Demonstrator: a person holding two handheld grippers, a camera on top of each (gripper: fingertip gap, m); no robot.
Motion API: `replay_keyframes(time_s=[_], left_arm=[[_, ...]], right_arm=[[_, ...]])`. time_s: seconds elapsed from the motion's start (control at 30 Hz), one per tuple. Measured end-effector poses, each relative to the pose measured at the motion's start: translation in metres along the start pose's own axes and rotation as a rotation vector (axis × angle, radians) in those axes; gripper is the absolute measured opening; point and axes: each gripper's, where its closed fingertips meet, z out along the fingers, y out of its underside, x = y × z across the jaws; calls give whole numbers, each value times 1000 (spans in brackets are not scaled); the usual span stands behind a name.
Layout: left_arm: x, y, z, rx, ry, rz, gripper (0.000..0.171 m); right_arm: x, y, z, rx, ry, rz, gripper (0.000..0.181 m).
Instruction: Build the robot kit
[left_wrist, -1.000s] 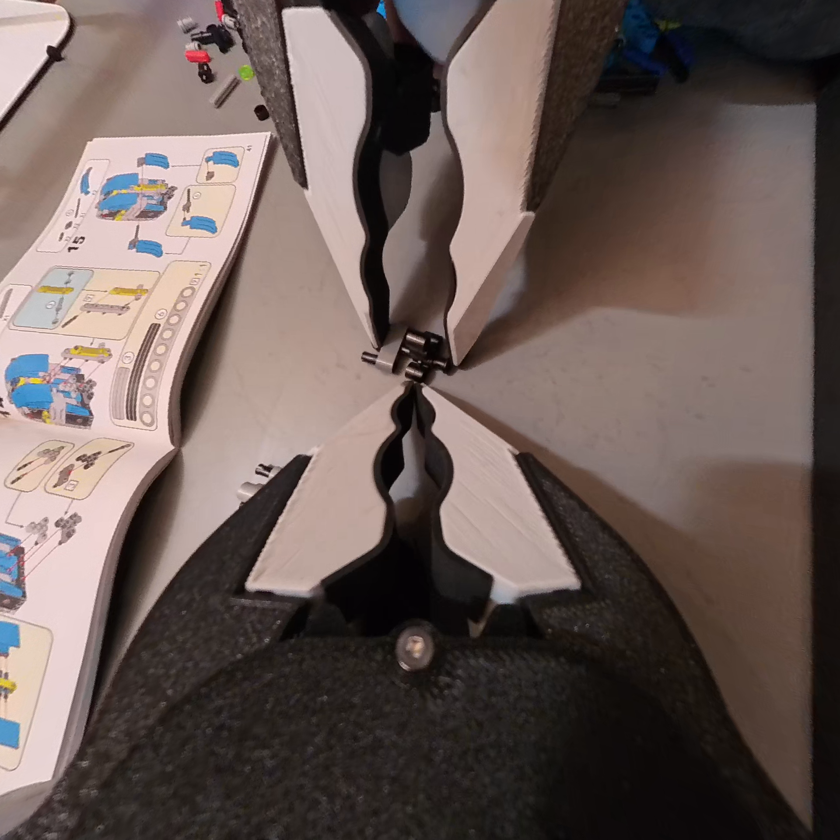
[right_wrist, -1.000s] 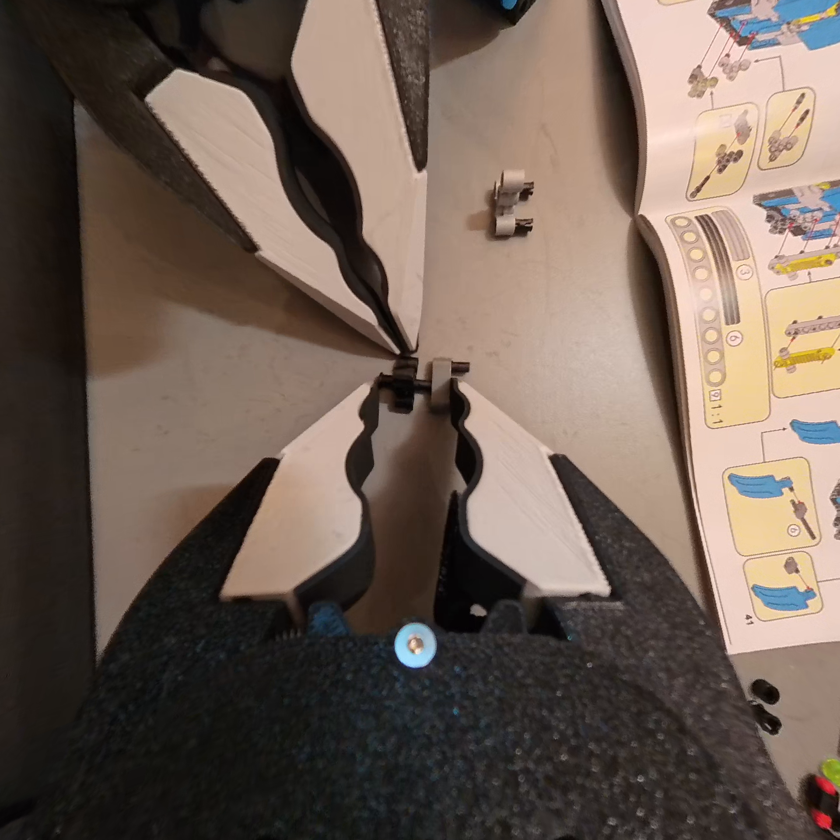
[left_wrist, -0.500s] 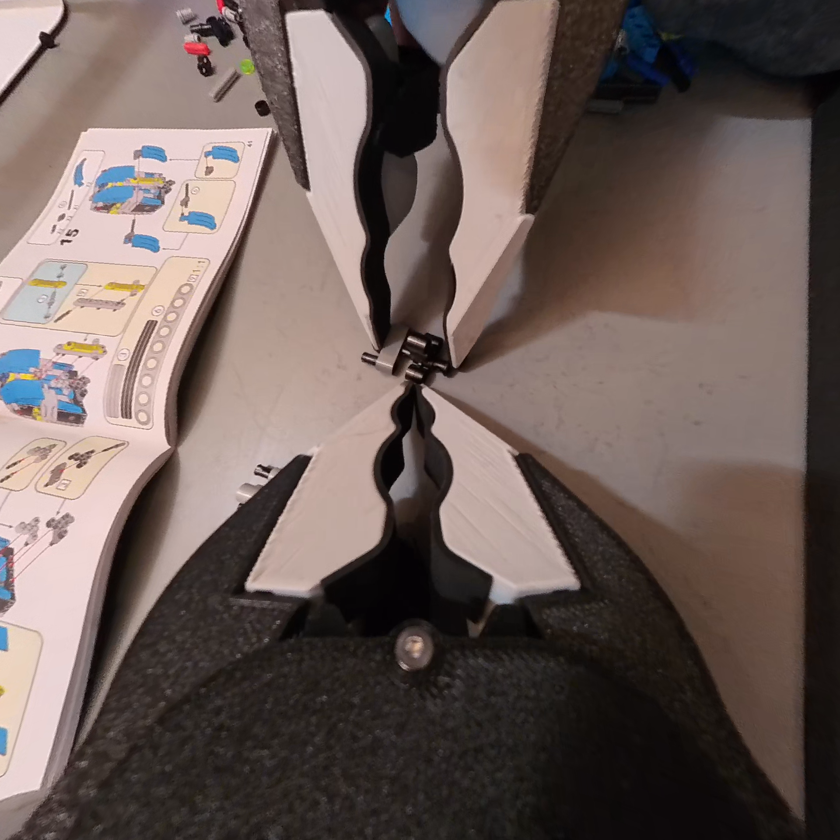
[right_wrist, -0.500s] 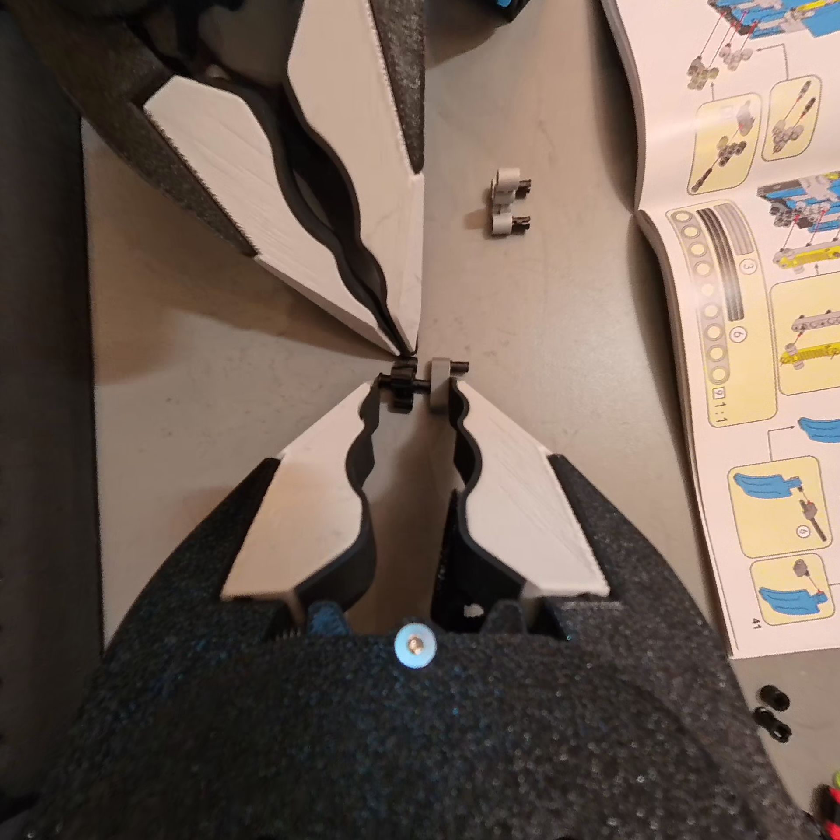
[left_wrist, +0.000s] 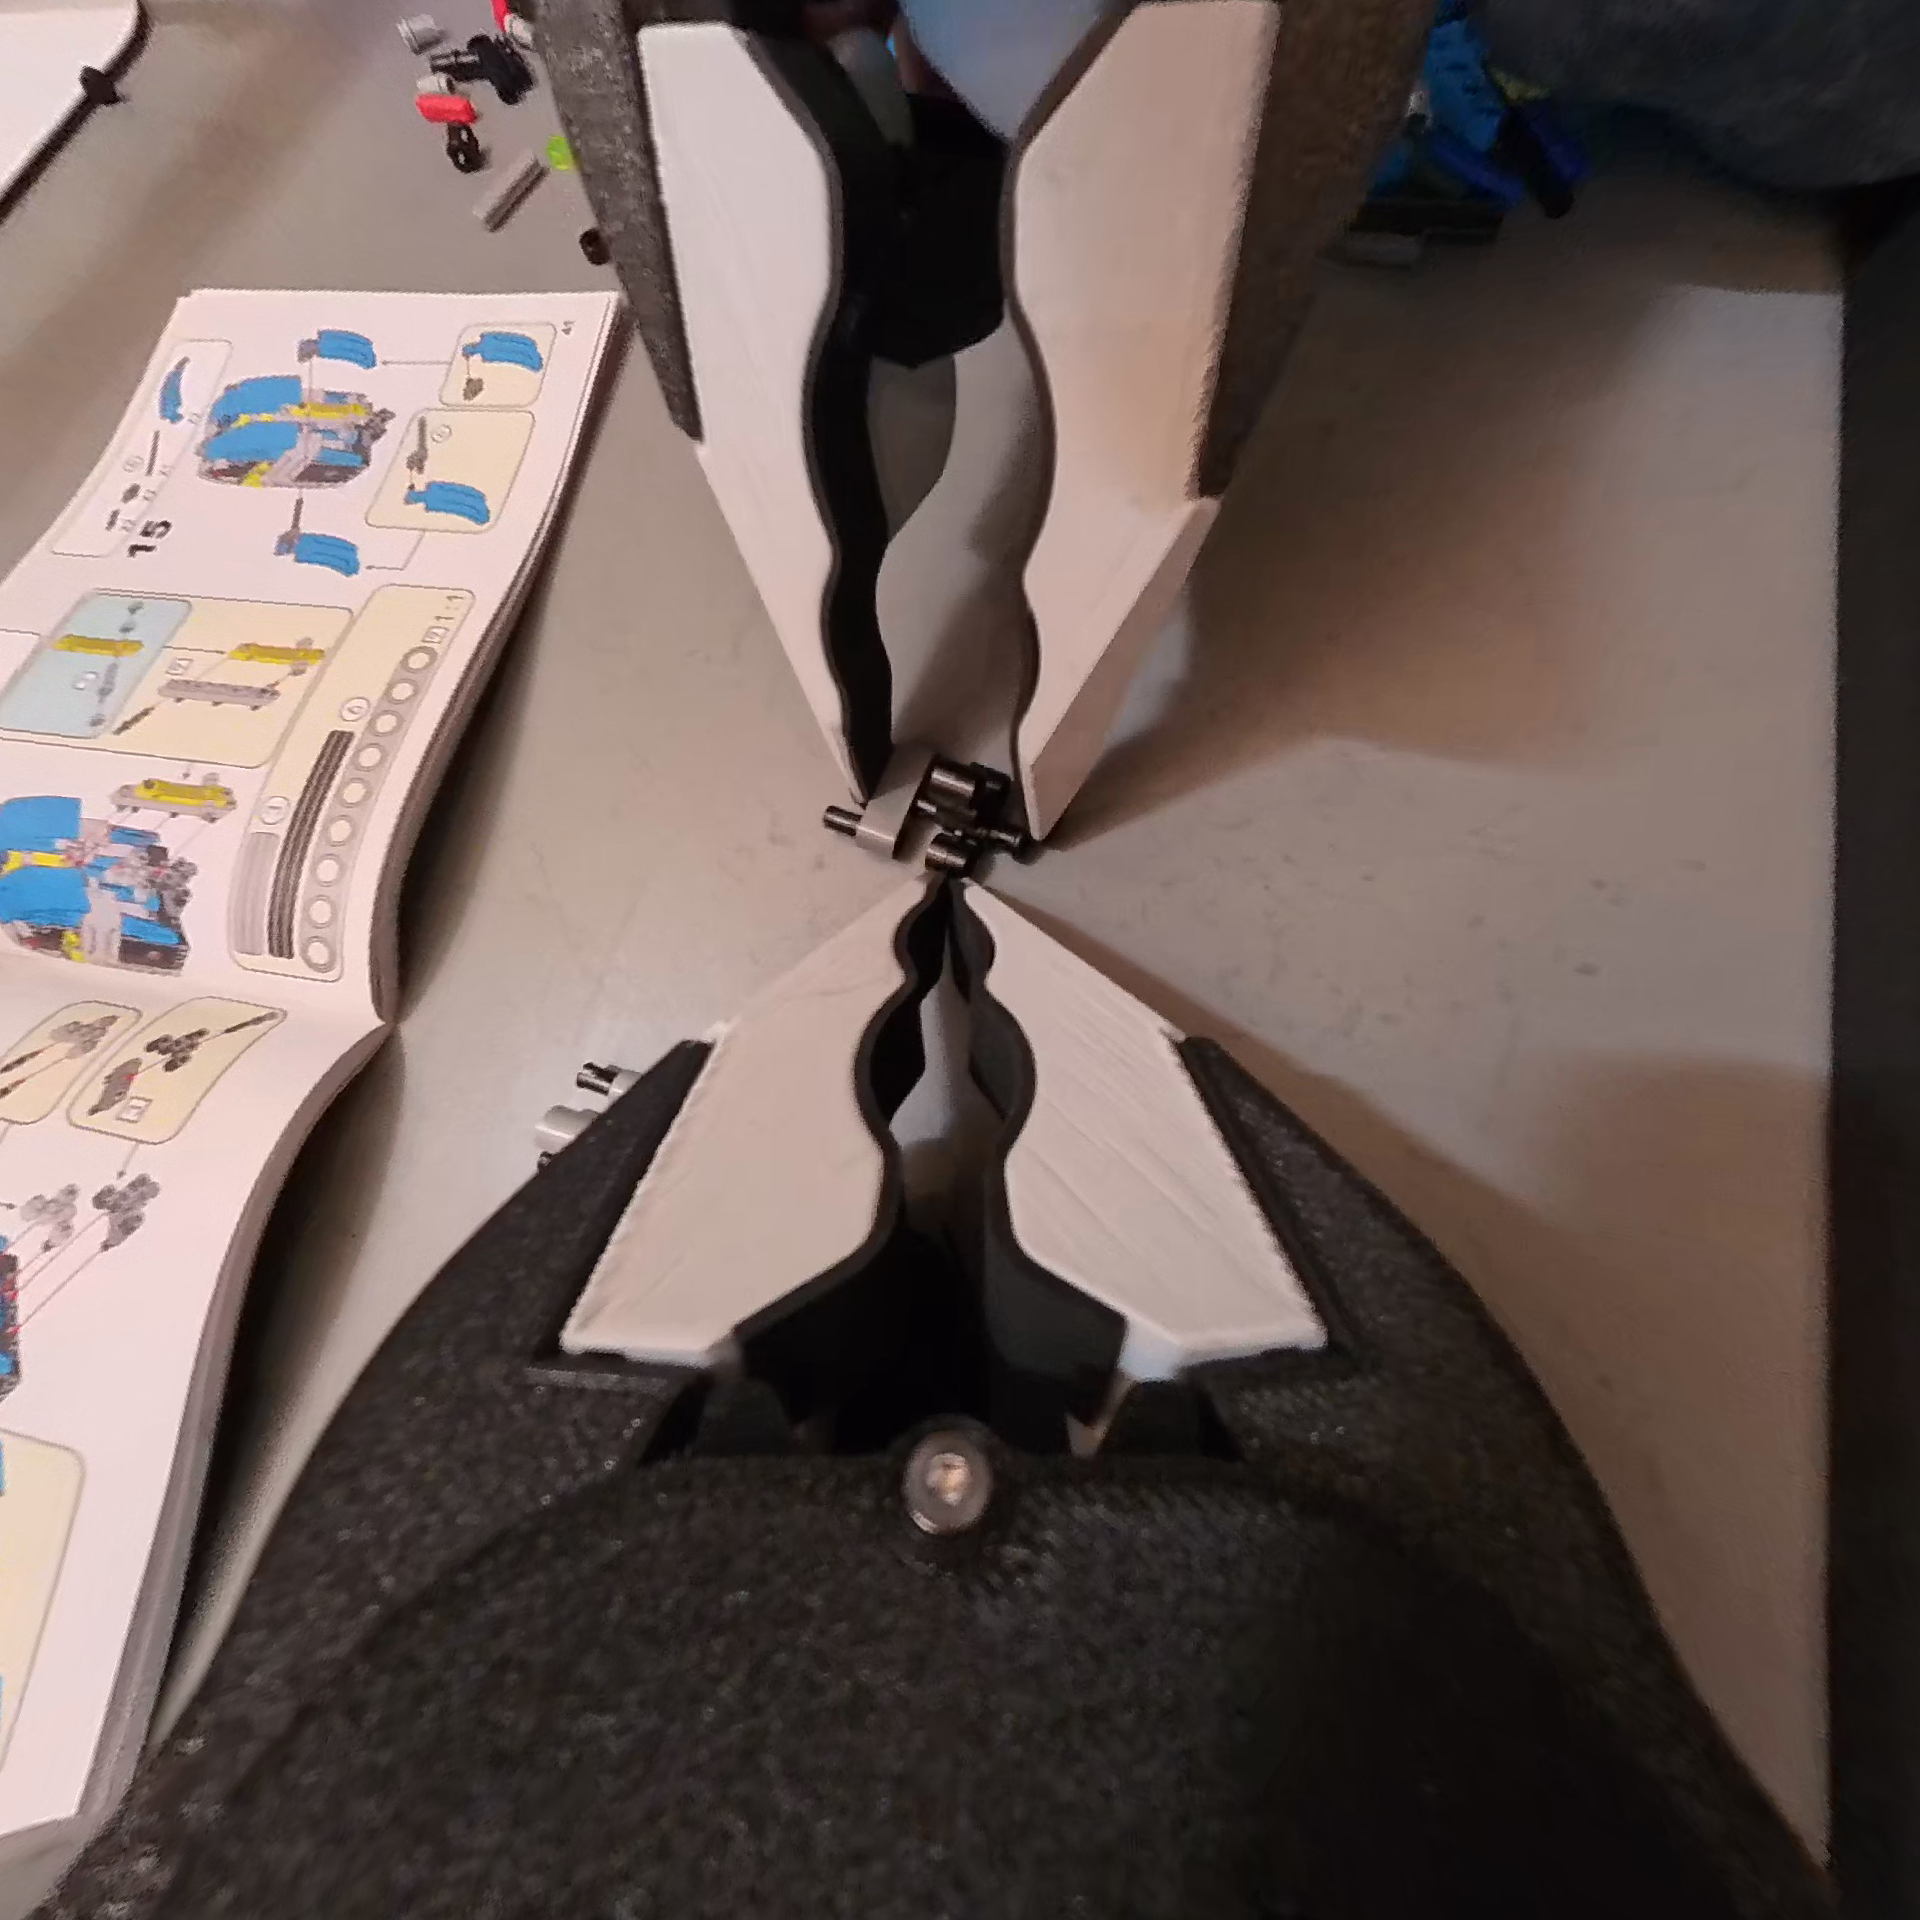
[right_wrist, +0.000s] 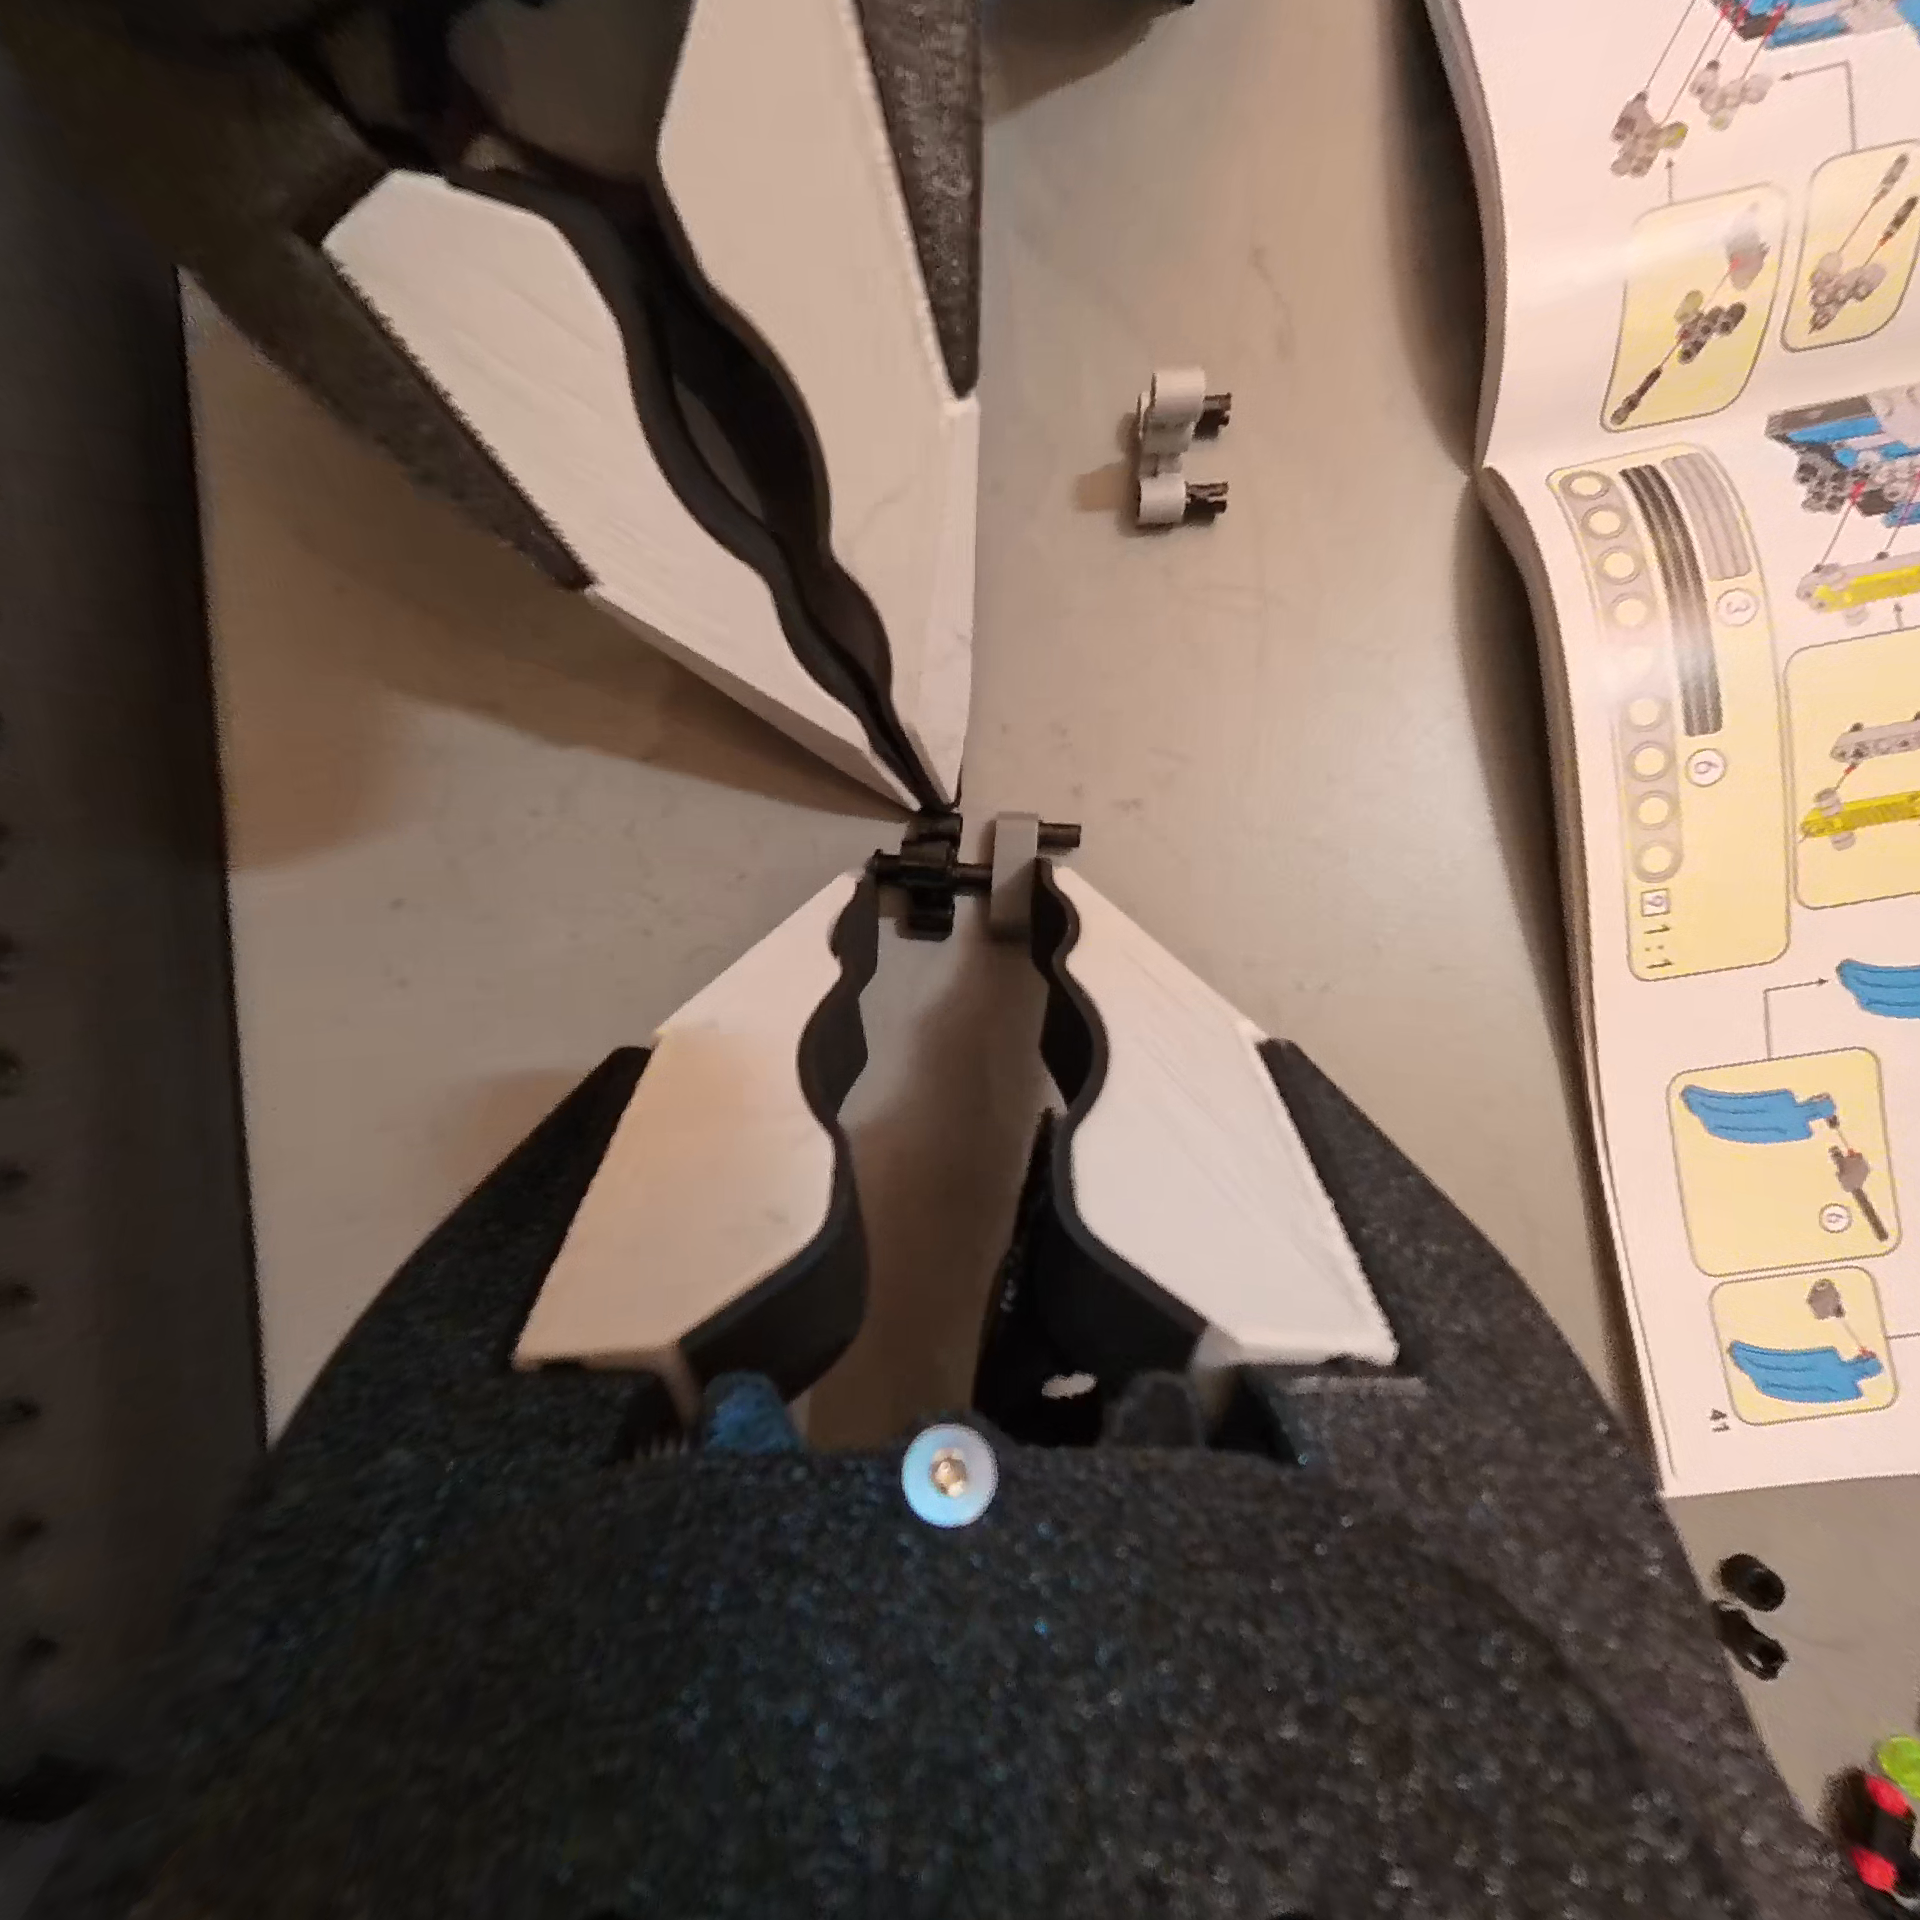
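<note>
Slippage is the risk: the right tongs (right_wrist: 961, 883) pinch a small grey-and-black toy piece (right_wrist: 971, 868) above the desk (right_wrist: 1195, 727), while the left tongs (left_wrist: 948, 891), closed tight, nip only its black pin, which could pop free.

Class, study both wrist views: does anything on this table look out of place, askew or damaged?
Nothing looks damaged. One small grey connector piece lies alone beside the open instruction booklet, and loose small parts are scattered at the table's far edge.
</note>
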Motion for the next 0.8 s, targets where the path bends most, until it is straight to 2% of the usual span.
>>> replay_keyframes(time_s=[0.27,0.6,0.8], left_arm=[[-2,0,0,0,1,-23,0],[-1,1,0,-1,-29,19,0],[-1,1,0,-2,-27,14,0]], right_arm=[[1,-2,0,55,-30,44,30],[1,0,-4,35,-1,18,36],[-3,-4,0,18,3,16,50]])
